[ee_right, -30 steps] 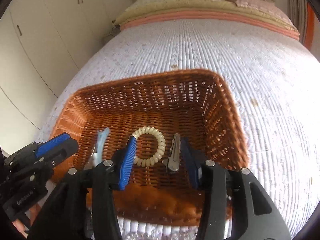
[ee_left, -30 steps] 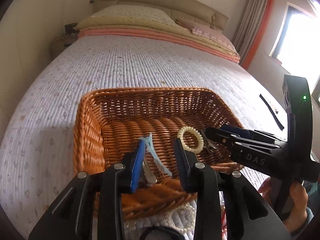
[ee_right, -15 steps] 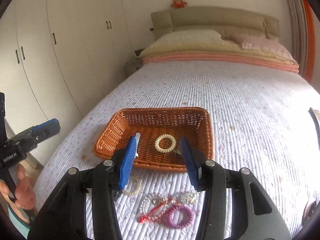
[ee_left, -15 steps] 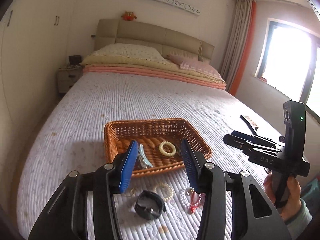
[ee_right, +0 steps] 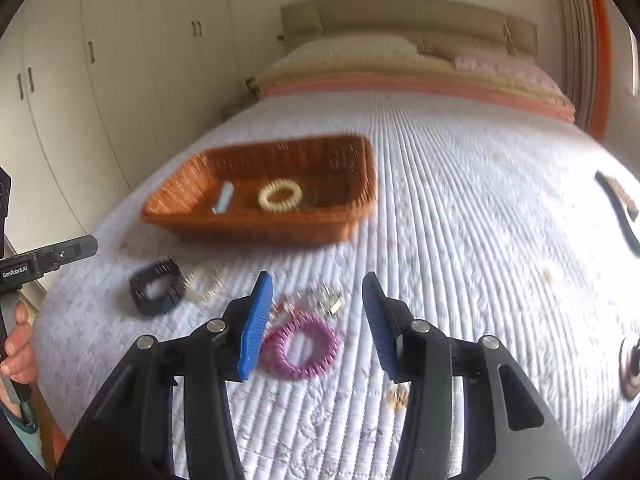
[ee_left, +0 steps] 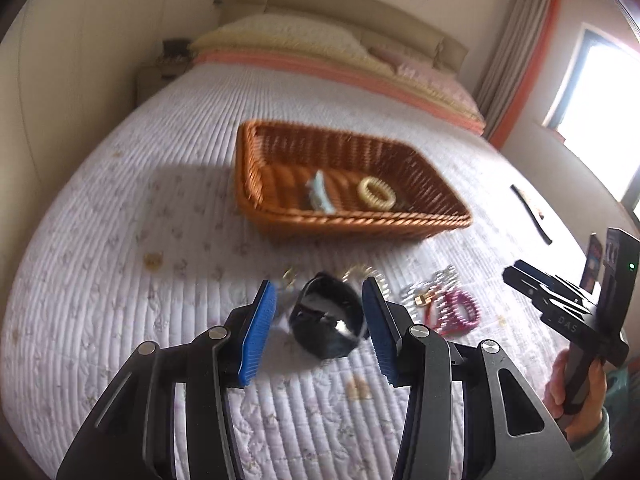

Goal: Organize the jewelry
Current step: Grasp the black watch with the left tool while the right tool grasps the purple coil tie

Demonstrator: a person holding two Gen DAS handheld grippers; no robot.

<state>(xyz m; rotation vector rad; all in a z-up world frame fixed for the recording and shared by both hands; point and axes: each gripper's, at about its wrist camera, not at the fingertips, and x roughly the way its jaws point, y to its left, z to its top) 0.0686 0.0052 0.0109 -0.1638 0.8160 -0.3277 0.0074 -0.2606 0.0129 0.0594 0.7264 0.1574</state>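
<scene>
A brown wicker basket sits on the bed holding a light blue hair clip and a cream coil hair tie. In front of it lie a black band, a pink coil hair tie and some beaded pieces. My left gripper is open, the black band lying between its fingers untouched. My right gripper is open over the pink coil. Each gripper shows in the other's view, the right gripper and the left gripper.
The white quilted bedspread stretches back to pillows and a headboard. A black strap lies at the right, and a round object sits at the right edge. Wardrobes line the left wall, and a window is on the right.
Both grippers have pulled back out of the basket toward the near side of the bed and now hover over the loose jewellery. The left jaws stand wider than a second ago.
</scene>
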